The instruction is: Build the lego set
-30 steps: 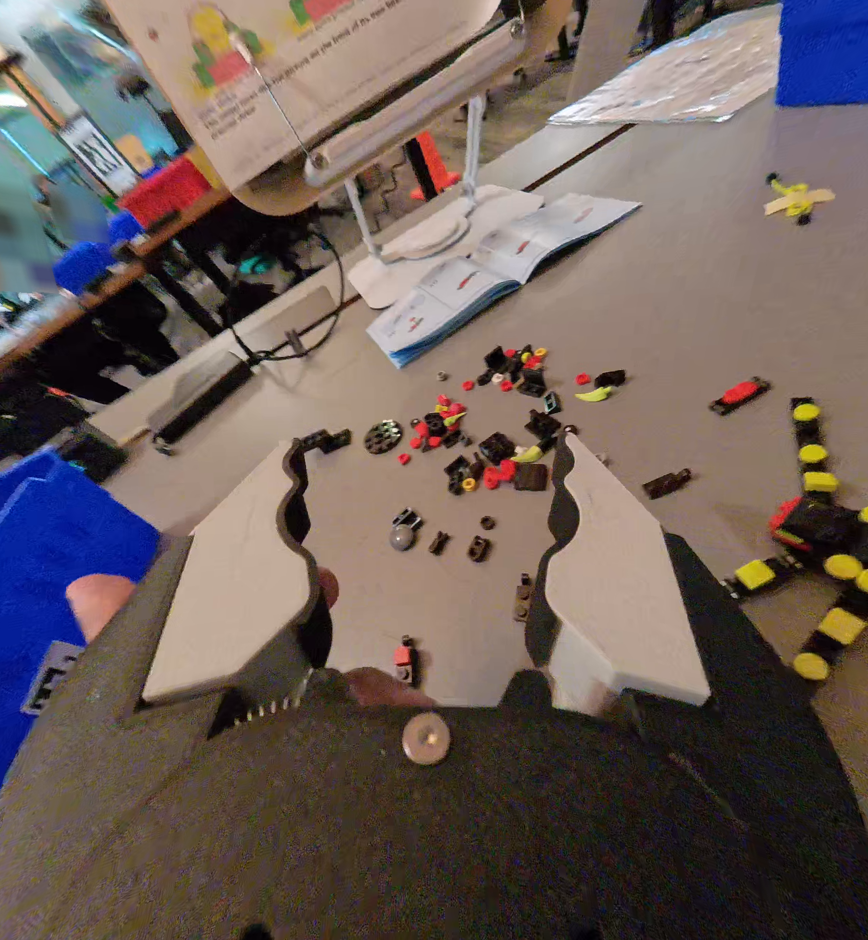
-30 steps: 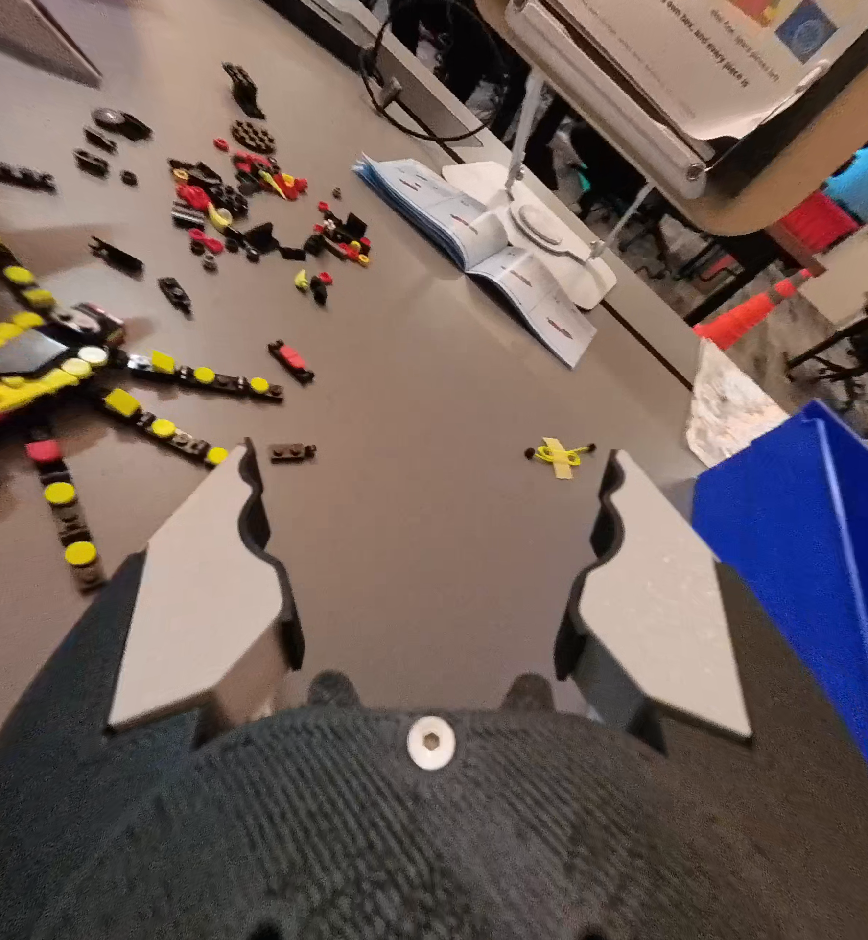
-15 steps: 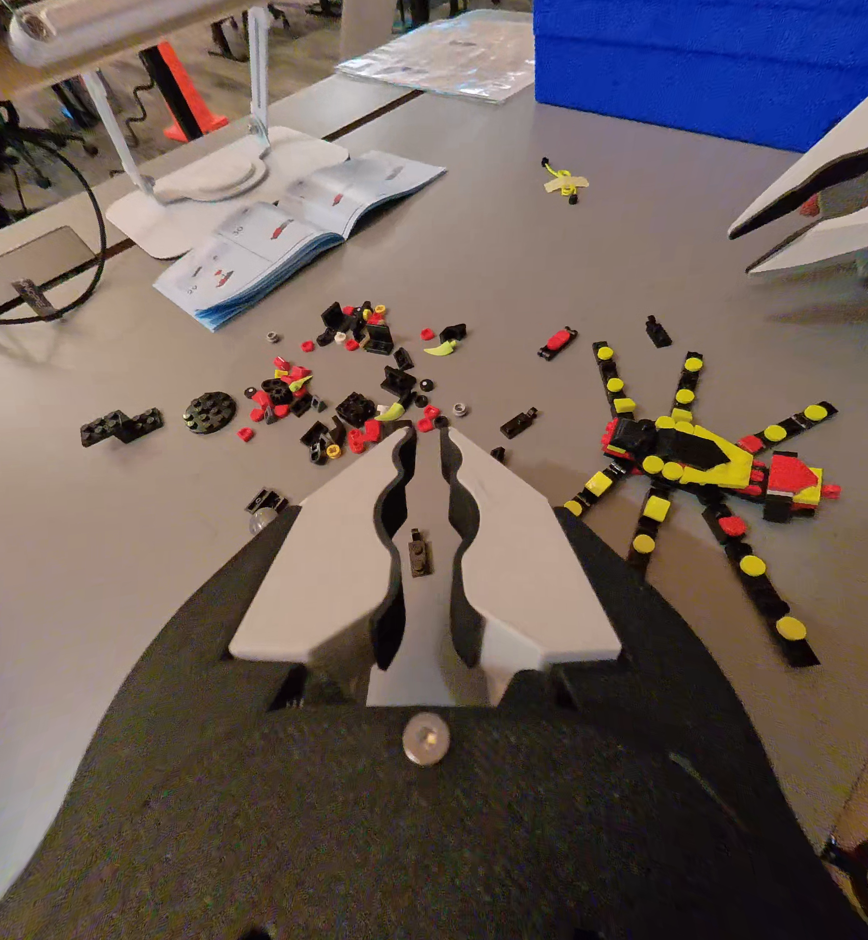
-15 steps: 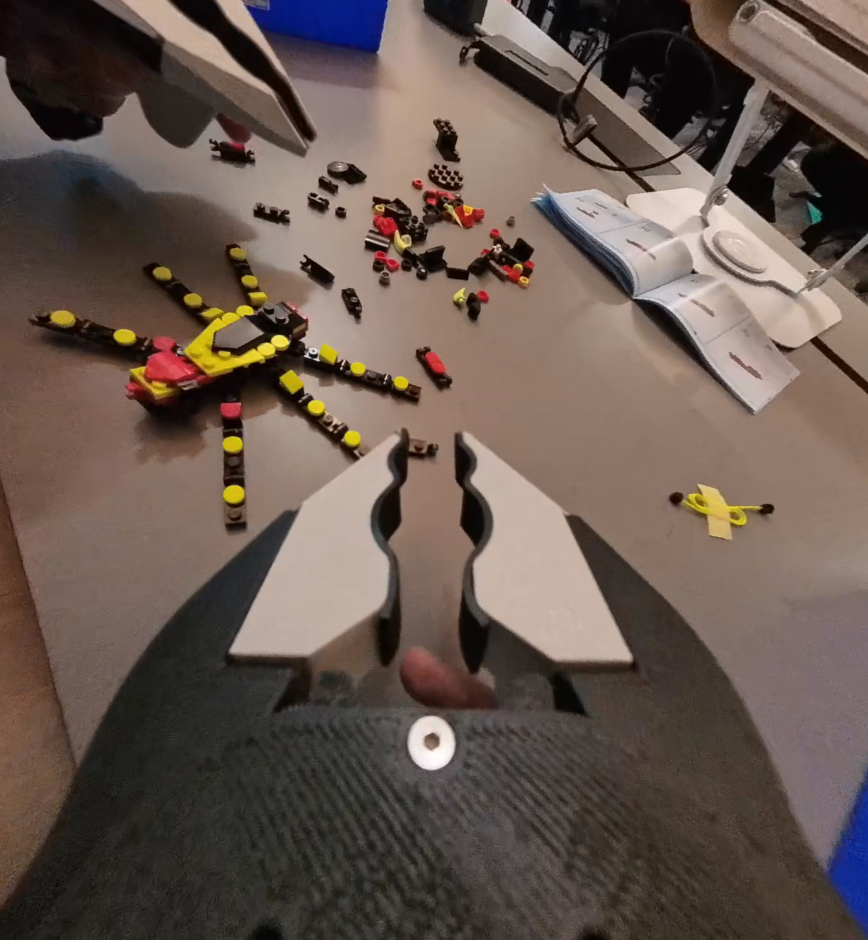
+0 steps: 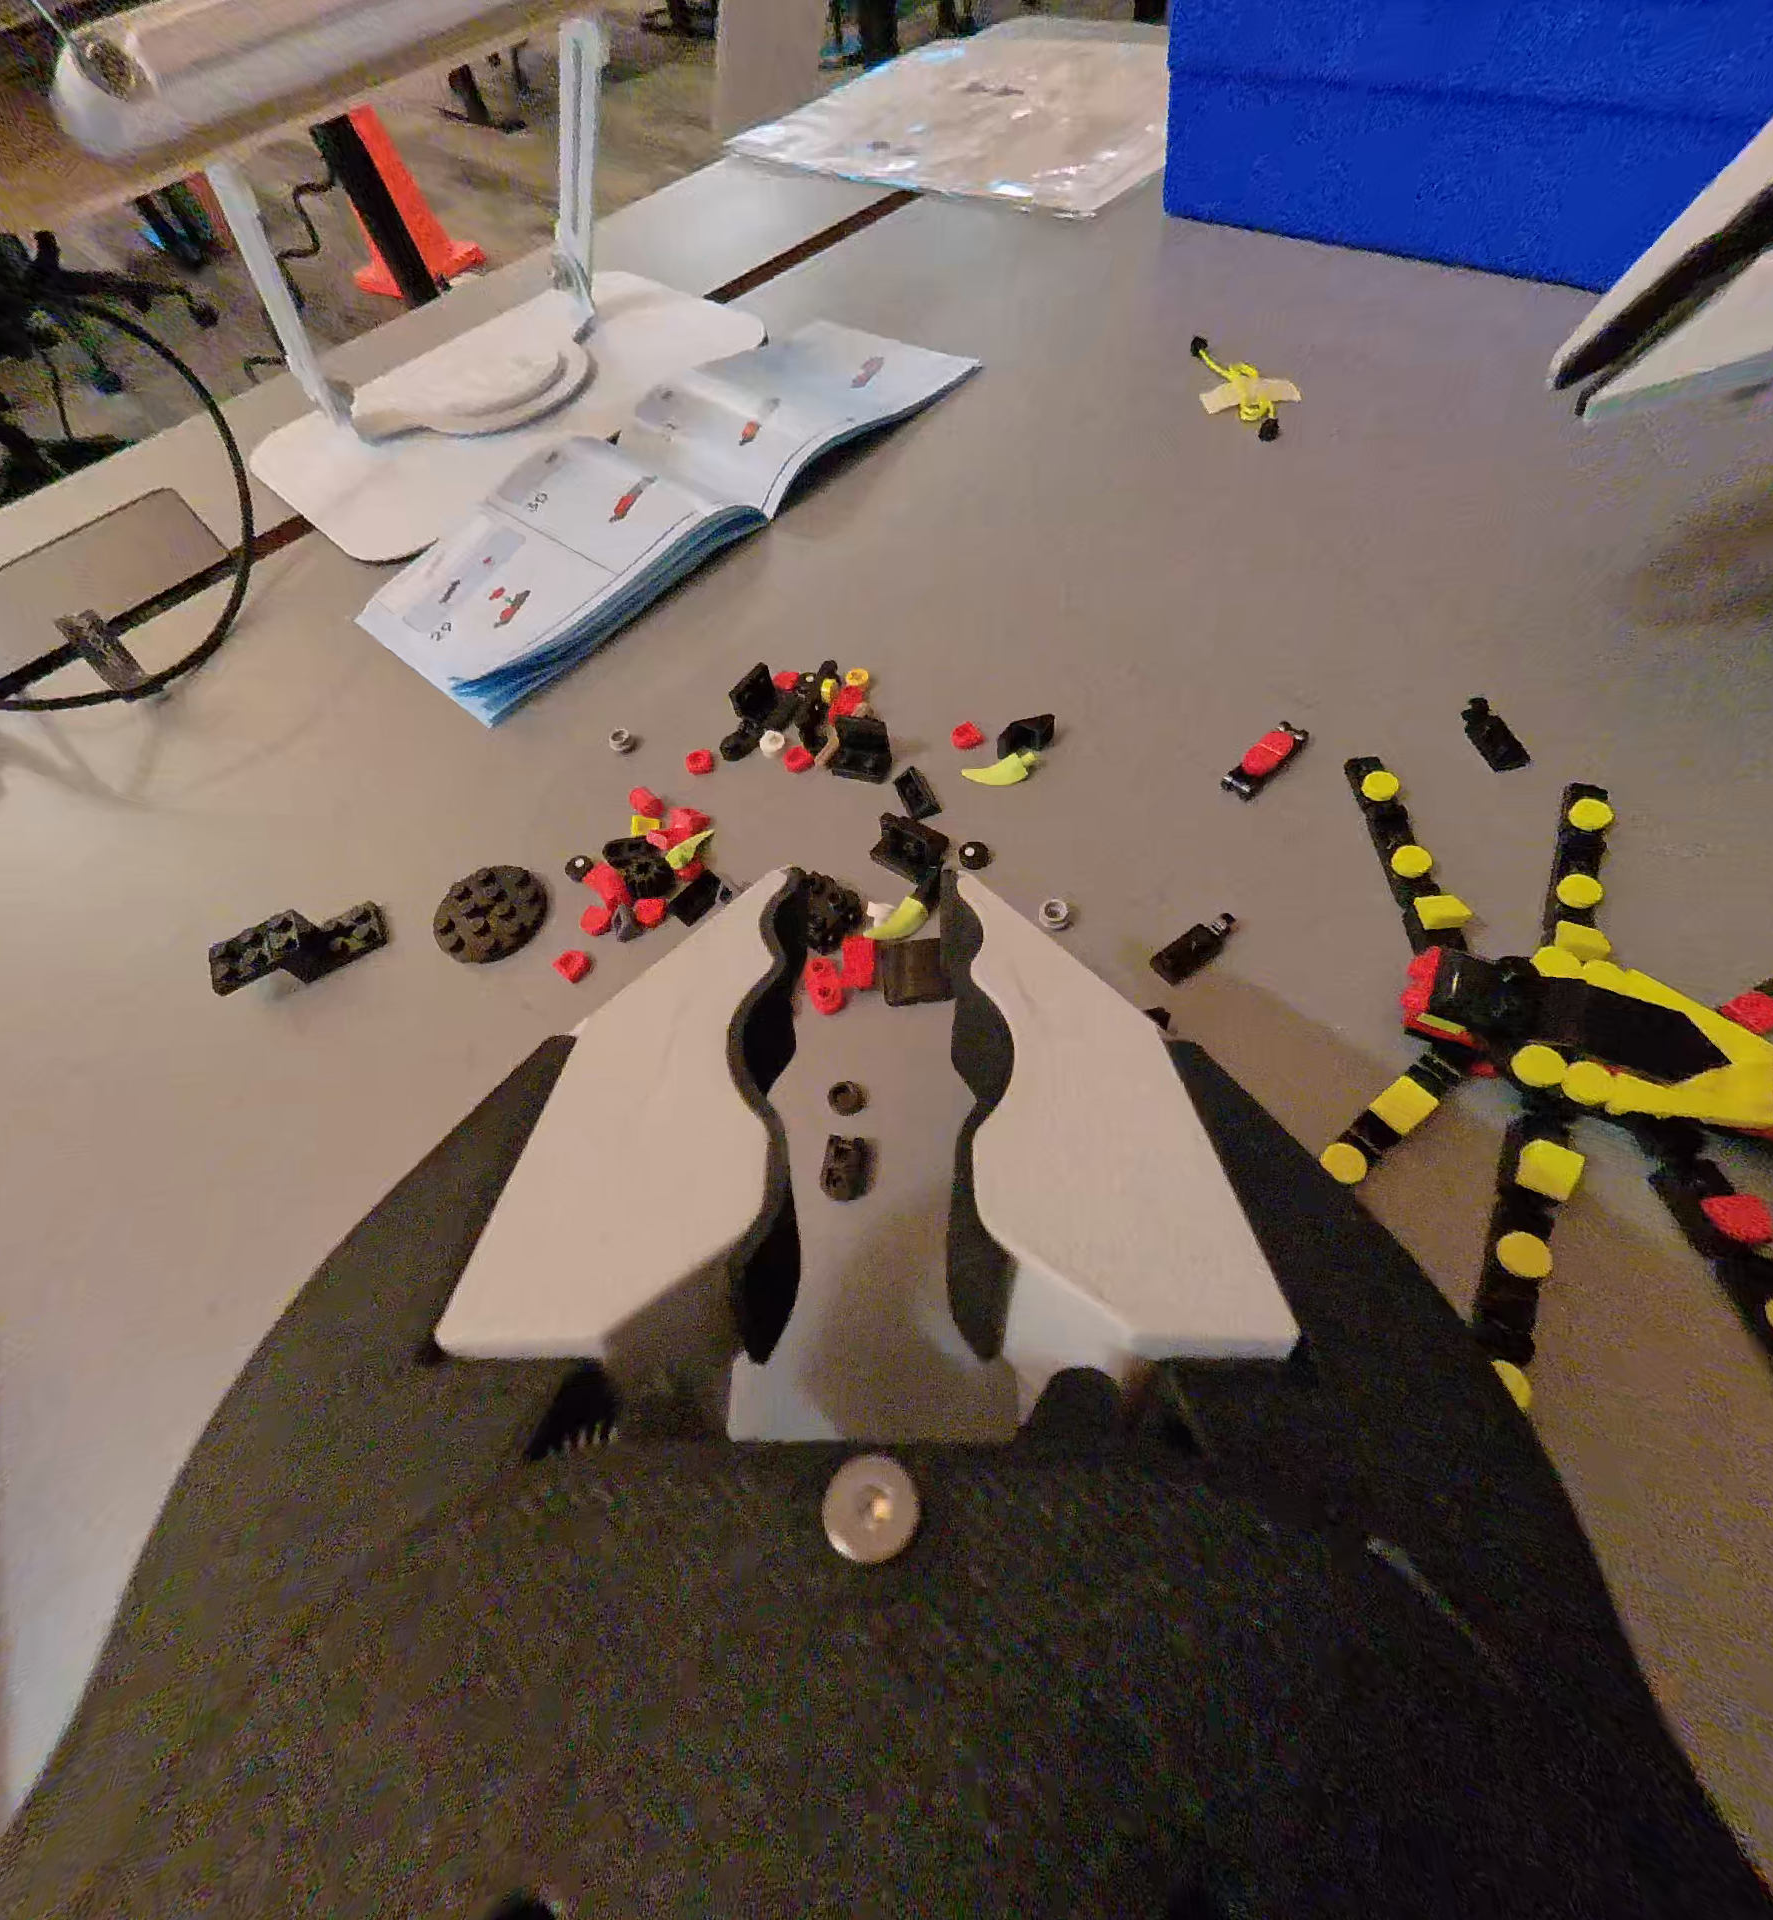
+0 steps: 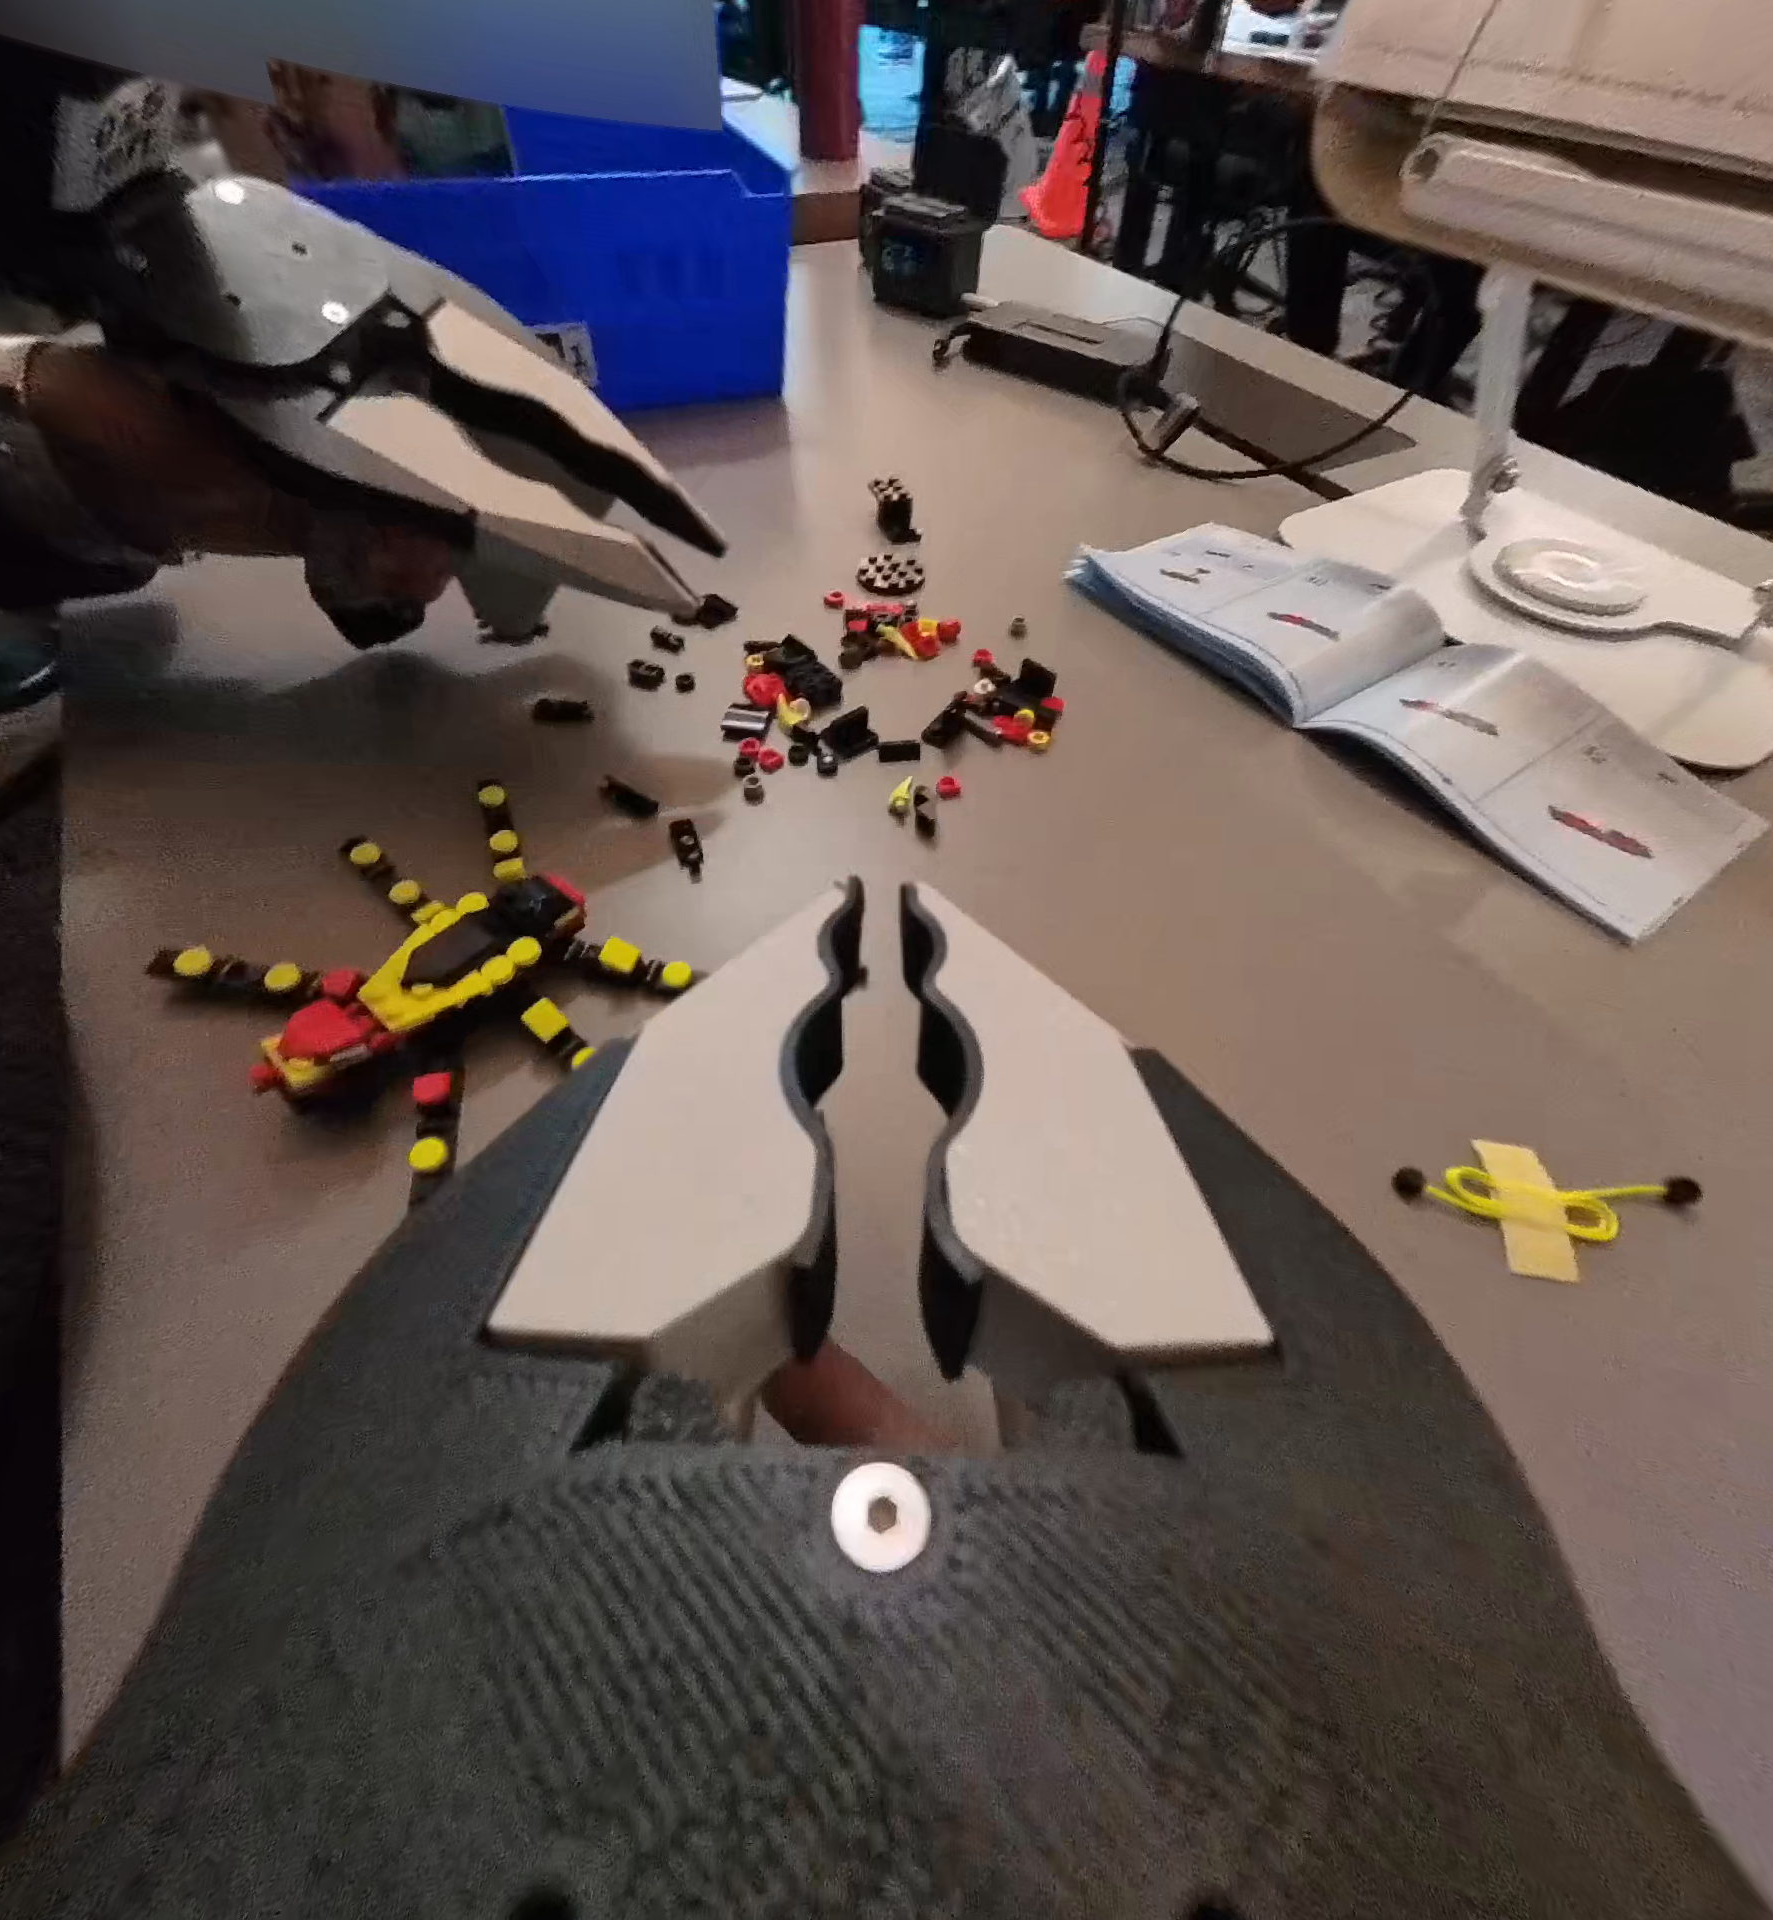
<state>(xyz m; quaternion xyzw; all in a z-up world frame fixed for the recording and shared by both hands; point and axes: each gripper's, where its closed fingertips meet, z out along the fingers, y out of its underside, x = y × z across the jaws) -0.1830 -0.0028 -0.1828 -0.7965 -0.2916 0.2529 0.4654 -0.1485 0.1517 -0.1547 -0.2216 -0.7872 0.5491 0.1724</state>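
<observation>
While loose lego pieces (image 5: 820,821) lie scattered mid-table (image 5: 1121,561), the part-built spider model (image 5: 1599,1049) sits right of them, with an open instruction booklet (image 5: 653,499) and a blue bin (image 5: 1464,125) beyond. The left gripper (image 5: 866,894) hangs over the scatter, jaws slightly apart, holding nothing. The right gripper (image 6: 880,891) is nearly closed, empty, above bare table beside the model.

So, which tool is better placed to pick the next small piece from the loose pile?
Probably the left tool. Its tips sit at the scattered pile of small black, red and yellow bricks, jaws slightly apart and empty. The right tool, nearly closed and empty, is farther off, beside the yellow-and-black spider-like model.
</observation>
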